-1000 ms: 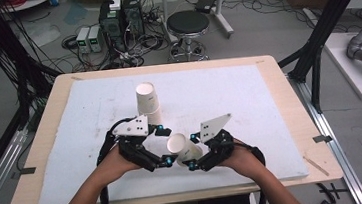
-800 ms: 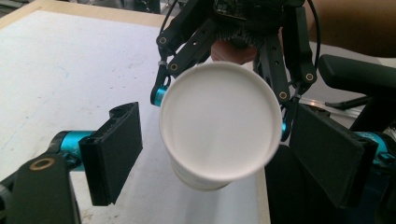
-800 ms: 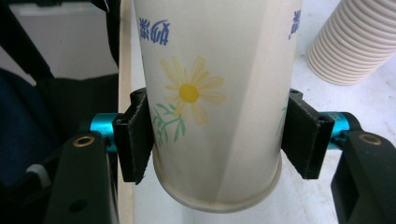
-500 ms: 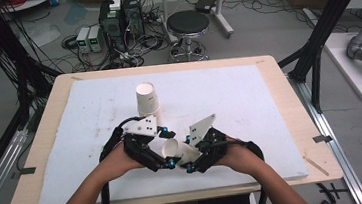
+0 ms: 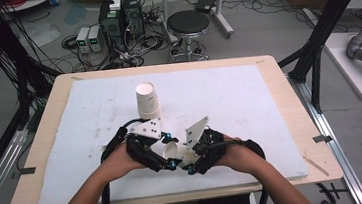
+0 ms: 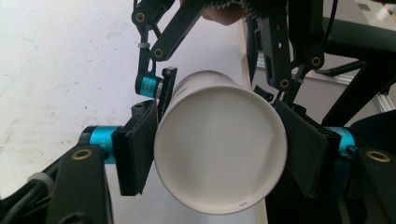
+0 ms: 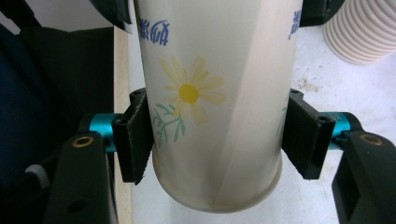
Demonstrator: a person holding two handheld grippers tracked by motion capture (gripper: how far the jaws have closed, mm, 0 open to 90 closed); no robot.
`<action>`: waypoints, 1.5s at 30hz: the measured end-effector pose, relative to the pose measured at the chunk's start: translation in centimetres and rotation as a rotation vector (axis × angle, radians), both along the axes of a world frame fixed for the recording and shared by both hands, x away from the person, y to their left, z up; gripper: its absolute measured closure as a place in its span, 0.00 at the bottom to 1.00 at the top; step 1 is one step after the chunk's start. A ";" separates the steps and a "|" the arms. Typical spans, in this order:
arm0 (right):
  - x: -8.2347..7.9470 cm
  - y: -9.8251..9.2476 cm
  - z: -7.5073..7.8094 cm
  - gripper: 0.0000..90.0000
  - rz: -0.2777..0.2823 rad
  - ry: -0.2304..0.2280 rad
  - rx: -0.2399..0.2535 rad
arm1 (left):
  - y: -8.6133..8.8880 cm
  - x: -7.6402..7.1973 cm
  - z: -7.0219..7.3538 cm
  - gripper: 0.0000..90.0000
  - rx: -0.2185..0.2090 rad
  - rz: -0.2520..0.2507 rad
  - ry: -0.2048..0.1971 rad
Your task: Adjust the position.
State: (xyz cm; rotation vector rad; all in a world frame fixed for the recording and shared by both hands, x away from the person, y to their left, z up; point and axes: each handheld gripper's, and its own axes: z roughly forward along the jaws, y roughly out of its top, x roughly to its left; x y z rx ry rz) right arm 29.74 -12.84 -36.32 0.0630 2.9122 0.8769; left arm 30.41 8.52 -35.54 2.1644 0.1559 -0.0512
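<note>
A white paper cup point(image 5: 176, 151) with a yellow flower print point(image 7: 189, 93) lies level between my two grippers, just above the white mat near the table's front edge. My left gripper point(image 5: 167, 159) has just been closing, and its pads point(image 6: 137, 144) now press on the cup's point(image 6: 219, 163) flat end from both sides. My right gripper point(image 7: 219, 137) is shut on the other end of the same cup, and its jaws show farther along the cup in the left gripper view. A hand holds each gripper.
An upside-down stack of paper cups point(image 5: 147, 101) stands on the white mat point(image 5: 249, 105) just behind the grippers, and its ribbed edge point(image 7: 359, 32) is in the right gripper view. The table's front edge point(image 5: 143, 202) is close below the hands. A stool point(image 5: 187, 23) and electronics sit on the floor beyond.
The two hands have drawn closer together. The left gripper's jaws have gone from wide apart to closed on the cup that the right gripper holds.
</note>
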 end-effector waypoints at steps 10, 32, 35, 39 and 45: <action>0.0 0.0 -0.3 0.30 -0.008 0.035 -0.014 | 0.0 -0.1 -0.3 0.40 0.013 -0.005 -0.004; -1.0 -4.0 -0.3 0.24 -0.141 0.021 0.416 | 4.3 -1.0 -2.5 0.40 -0.217 0.135 0.003; -1.3 -4.4 -0.7 0.24 -0.168 0.016 0.459 | 4.7 -1.1 -2.7 0.40 -0.244 0.145 -0.005; -1.4 -4.9 -1.4 0.24 -0.176 0.029 0.503 | 5.1 -1.4 -3.0 0.40 -0.274 0.158 -0.013; -1.5 -5.2 -2.7 0.23 -0.202 0.038 0.540 | 5.6 -1.7 -2.9 0.40 -0.319 0.169 -0.026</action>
